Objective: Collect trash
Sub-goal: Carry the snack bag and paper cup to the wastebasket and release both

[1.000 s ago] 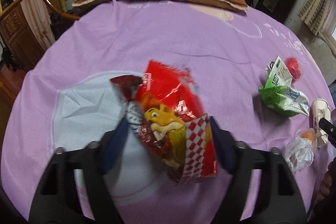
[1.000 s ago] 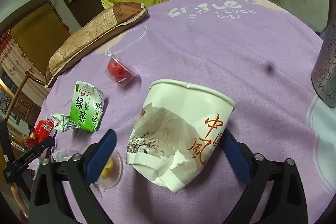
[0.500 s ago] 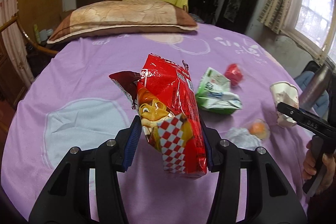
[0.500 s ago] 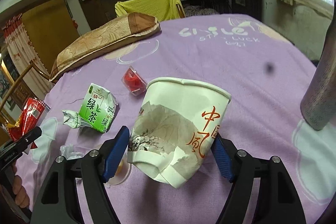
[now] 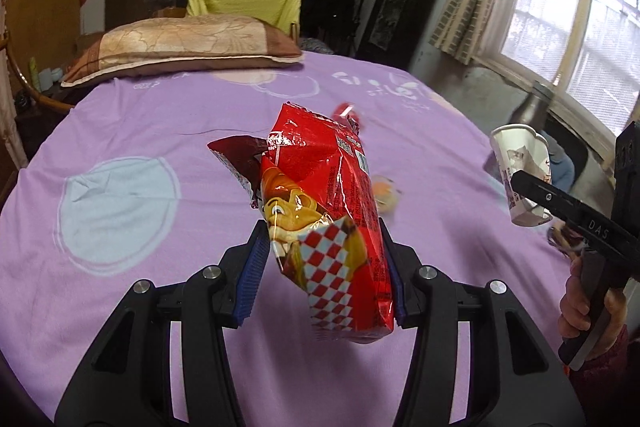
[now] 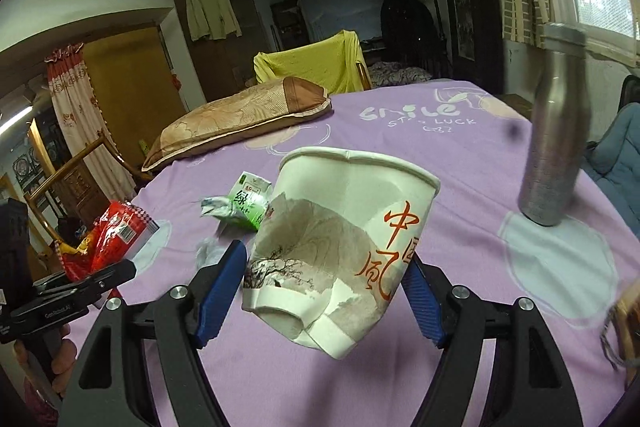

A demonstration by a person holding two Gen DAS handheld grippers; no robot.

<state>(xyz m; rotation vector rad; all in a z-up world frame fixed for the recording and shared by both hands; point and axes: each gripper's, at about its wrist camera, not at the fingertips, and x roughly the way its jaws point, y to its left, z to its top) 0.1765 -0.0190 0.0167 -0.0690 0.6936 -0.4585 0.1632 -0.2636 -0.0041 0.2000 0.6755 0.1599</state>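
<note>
My left gripper (image 5: 324, 267) is shut on a red snack bag (image 5: 328, 211), held up off the purple cloth (image 5: 160, 115); a dark red wrapper (image 5: 236, 155) sticks out behind the bag. My right gripper (image 6: 324, 291) is shut on a crumpled white paper cup (image 6: 340, 243) with red characters, also lifted and tilted. In the left wrist view the cup (image 5: 520, 171) hangs at the right in the other gripper, with a hand on its handle. The red bag (image 6: 112, 235) shows at the left edge of the right wrist view.
A green tea carton (image 6: 248, 203) and crumpled white plastic (image 6: 206, 251) lie on the cloth behind the cup. A small cup with something orange (image 5: 384, 191) sits behind the bag. A steel bottle (image 6: 556, 147) stands at the right. A brown pillow (image 5: 180, 47) lies at the far edge.
The left jaws closed onto the snack bag. Both grippers rose off the cloth with their loads and tilted up, so more of the room shows.
</note>
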